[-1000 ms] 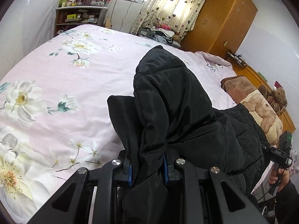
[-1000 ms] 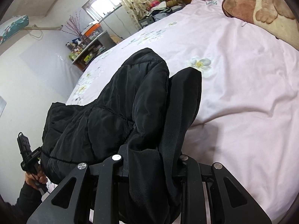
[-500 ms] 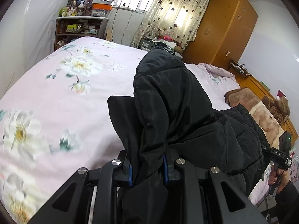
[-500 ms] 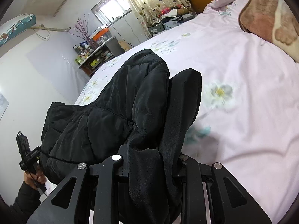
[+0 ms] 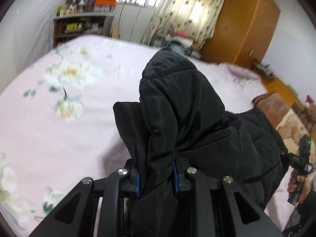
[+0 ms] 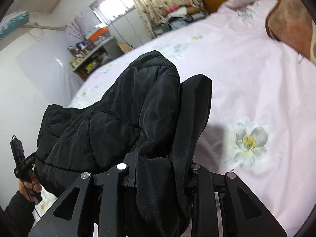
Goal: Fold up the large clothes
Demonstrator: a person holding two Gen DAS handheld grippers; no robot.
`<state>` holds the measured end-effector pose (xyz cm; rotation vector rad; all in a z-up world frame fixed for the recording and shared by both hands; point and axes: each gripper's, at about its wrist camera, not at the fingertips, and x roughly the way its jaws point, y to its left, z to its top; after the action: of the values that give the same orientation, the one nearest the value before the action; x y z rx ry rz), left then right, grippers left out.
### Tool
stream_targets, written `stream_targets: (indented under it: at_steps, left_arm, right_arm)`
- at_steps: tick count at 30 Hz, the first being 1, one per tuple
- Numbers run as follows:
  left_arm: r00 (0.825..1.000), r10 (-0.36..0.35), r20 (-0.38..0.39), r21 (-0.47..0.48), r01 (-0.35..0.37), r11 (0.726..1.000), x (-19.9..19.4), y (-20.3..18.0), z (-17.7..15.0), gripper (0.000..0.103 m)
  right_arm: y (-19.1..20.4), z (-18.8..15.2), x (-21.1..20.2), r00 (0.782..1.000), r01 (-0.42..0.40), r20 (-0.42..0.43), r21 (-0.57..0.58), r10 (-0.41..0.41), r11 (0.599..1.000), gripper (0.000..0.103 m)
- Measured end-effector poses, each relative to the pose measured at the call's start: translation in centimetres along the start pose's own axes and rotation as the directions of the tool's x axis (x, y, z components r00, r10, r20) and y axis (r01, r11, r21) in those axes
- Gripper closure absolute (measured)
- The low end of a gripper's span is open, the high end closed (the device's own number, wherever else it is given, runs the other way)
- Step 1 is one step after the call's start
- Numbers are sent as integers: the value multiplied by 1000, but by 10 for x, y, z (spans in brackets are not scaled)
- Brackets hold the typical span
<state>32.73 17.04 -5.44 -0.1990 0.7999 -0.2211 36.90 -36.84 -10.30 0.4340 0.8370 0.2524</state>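
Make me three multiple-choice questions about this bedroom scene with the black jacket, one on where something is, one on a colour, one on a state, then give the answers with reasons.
1. Where is the wooden wardrobe?
A. Beyond the bed, beside the curtained window
B. On the bed
C. Under the shelf unit

2. What colour is the bed cover?
A. Dark blue
B. Pale pink with white flowers
C. Plain green

3. What state is the black jacket in?
A. Lying flat and folded on the bed
B. Hanging on the wardrobe door
C. Bunched between the jaws of both grippers

Answers:
1. A, it stands past the far edge of the bed, next to the curtain.
2. B, the cover is pink with a white flower printed on it.
3. C, jacket fabric fills the left gripper and the right gripper, whose jaws are opening.
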Motion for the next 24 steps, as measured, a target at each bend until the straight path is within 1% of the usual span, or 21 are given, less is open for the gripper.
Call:
stream_targets:
  at_steps: [2,4,6,7,8,9,10,12,14,16,17,19,21,23,24]
  left_arm:
    - [998,33,-49,-30,-34,999,24,12,-12,76]
    - [996,25,-80,-98,-33,995,37,31,-26,70]
    - [997,12,-75,-119,-21,993,38,36,-34,65]
    - [997,19,-72,-115,-27,993,37,35,-35,62]
    - [997,27,-73,-117,-36,993,34,33,-35,61]
    - [997,27,-76,-126,-36,991,30,32,-33,59]
    - [997,21,-75,-139,-32,990,24,32,-32,57]
    - [998,24,-63,-144,-33,989,7,34,-32,57]
    - [998,48,-27,-147,-52,988,-7,37,-28,58]
    - [996,83,30,-141,-78,987,-24,36,-22,57]
    - [994,96,53,-137,-88,987,-29,35,-16,57]
    - [993,85,85,-120,-74,990,-30,28,-4,57]
    - [993,87,76,-53,-83,995,-14,11,9,57]
    - [996,83,39,3,-84,996,11,-3,19,57]
    - [995,101,13,32,-102,994,28,-9,21,57]
  right_arm:
    - [-16,-11,21,999,31,-46,44,-29,999,72]
    - [-27,-20,30,997,37,-64,75,-32,996,66]
    - [-35,-28,32,997,29,-70,99,-22,995,55]
    - [-38,-31,31,997,33,-68,104,-26,994,52]
    - [-39,-31,28,997,38,-68,112,-30,993,48]
    - [-40,-30,25,997,37,-69,119,-29,992,46]
    - [-39,-30,18,997,44,-68,124,-36,991,46]
    - [-32,-26,2,996,82,-51,95,-77,992,46]
    - [-21,-24,-19,992,129,-7,43,-128,991,46]
    - [-7,-20,-40,979,194,69,-16,-193,981,46]
    - [-3,-17,-47,974,208,101,-33,-204,978,46]
    - [10,-12,-48,970,218,123,-61,-209,974,46]
    - [25,-6,-34,969,235,104,-125,-222,964,46]
    - [33,0,-13,973,230,70,-150,-222,962,46]
    - [34,3,1,973,231,42,-154,-227,961,46]
